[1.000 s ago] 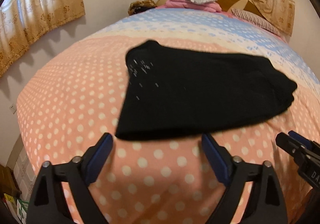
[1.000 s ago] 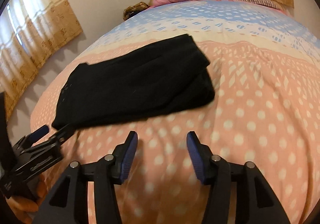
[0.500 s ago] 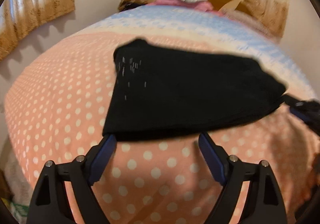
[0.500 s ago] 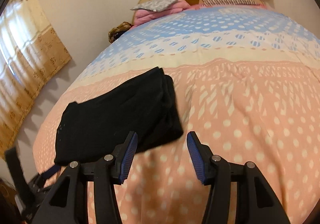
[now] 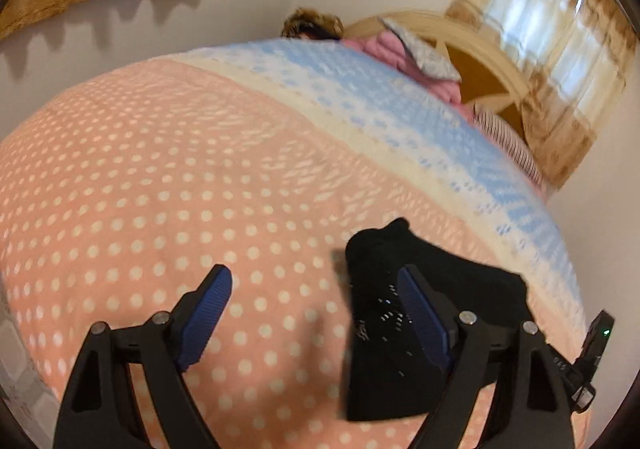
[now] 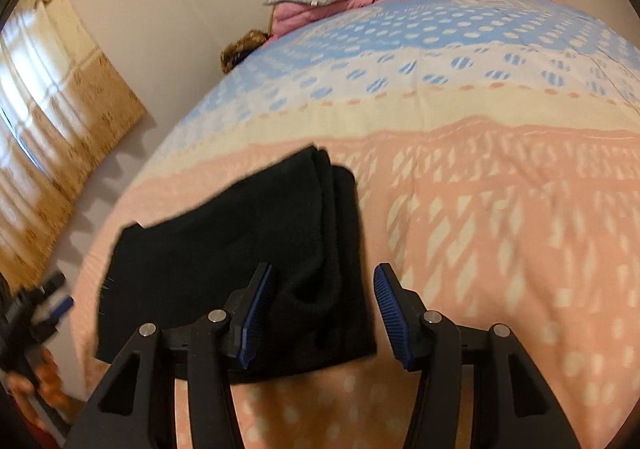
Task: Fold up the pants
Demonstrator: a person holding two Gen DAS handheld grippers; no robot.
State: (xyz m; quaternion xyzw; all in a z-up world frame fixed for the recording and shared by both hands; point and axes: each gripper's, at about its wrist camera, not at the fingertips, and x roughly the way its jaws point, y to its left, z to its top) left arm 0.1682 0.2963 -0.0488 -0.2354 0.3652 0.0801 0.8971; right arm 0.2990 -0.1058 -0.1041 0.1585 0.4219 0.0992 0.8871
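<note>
— How far along are you with those pants?

— Nearly done, I'd say. The black knit pants (image 6: pixel 224 269) lie on the peach polka-dot bedspread (image 6: pixel 500 249) as a compact, layered rectangle, several folds stacked at the edge nearest my right side.

— Are you holding them?

— No. My right gripper (image 6: pixel 324 319) stands about half open, its blue pads above the bundle's folded end, pressing on nothing. My left gripper (image 5: pixel 316 323) is spread wide; one finger overlaps the other end of the pants in its view, but nothing is pinched.

— So what's left?

— Perhaps one last fold in half, or just squaring the edges. I can't tell from here whether every layer sits flush underneath.
</note>
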